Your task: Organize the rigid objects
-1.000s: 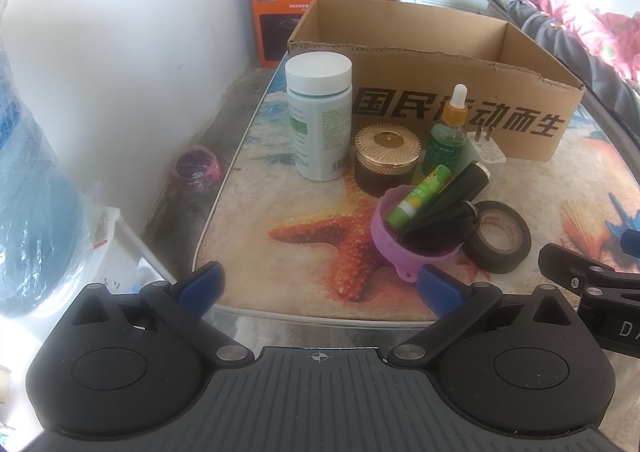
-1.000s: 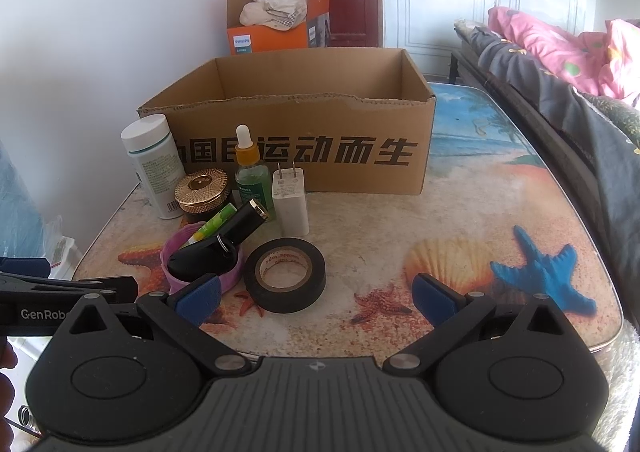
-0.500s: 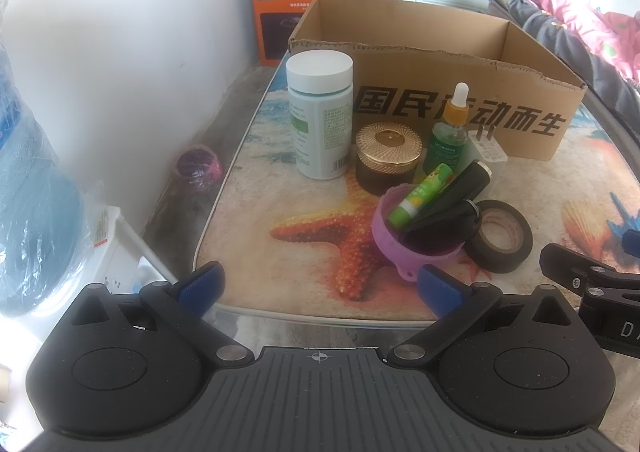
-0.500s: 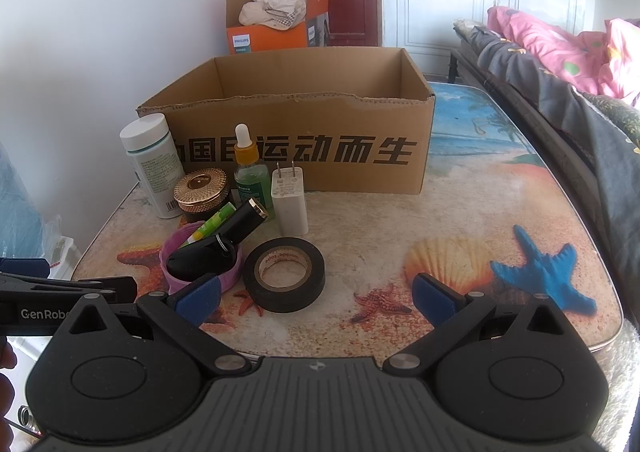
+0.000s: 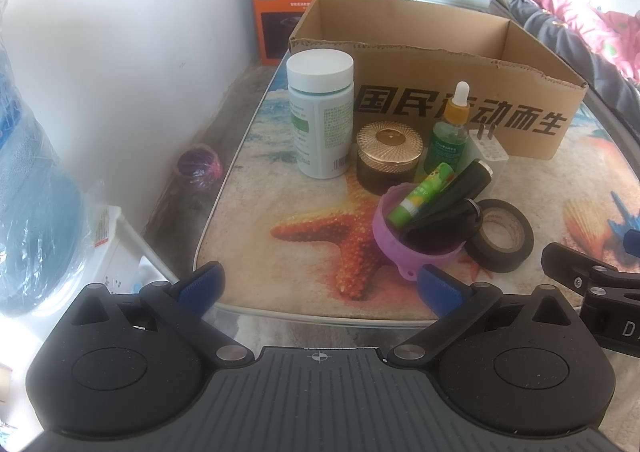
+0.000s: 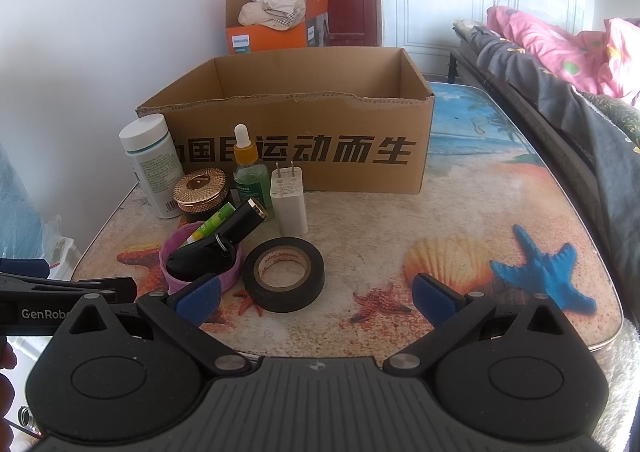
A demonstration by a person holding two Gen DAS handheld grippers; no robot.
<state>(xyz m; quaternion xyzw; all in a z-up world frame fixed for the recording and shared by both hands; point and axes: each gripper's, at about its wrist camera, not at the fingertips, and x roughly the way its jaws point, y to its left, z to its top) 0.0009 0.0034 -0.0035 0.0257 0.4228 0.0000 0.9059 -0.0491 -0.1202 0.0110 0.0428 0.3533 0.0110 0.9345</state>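
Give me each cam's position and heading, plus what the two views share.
Left wrist: sits on the left gripper at the table's near left corner, facing the white bottle and cardboard box; own blue-tipped fingers show, the other gripper at right.
Right wrist: sits on the right gripper at the near edge, facing the box front and tape roll; own fingers show, left gripper at left.
Shared: box, bottle, purple cup, tape.

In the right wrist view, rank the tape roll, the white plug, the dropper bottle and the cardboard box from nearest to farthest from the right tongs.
From the right tongs, open and empty:
1. Tape roll, lying flat just ahead, slightly left.
2. White plug, standing upright behind the tape.
3. Dropper bottle, just behind the plug, to its left.
4. Cardboard box, farthest, at the back.
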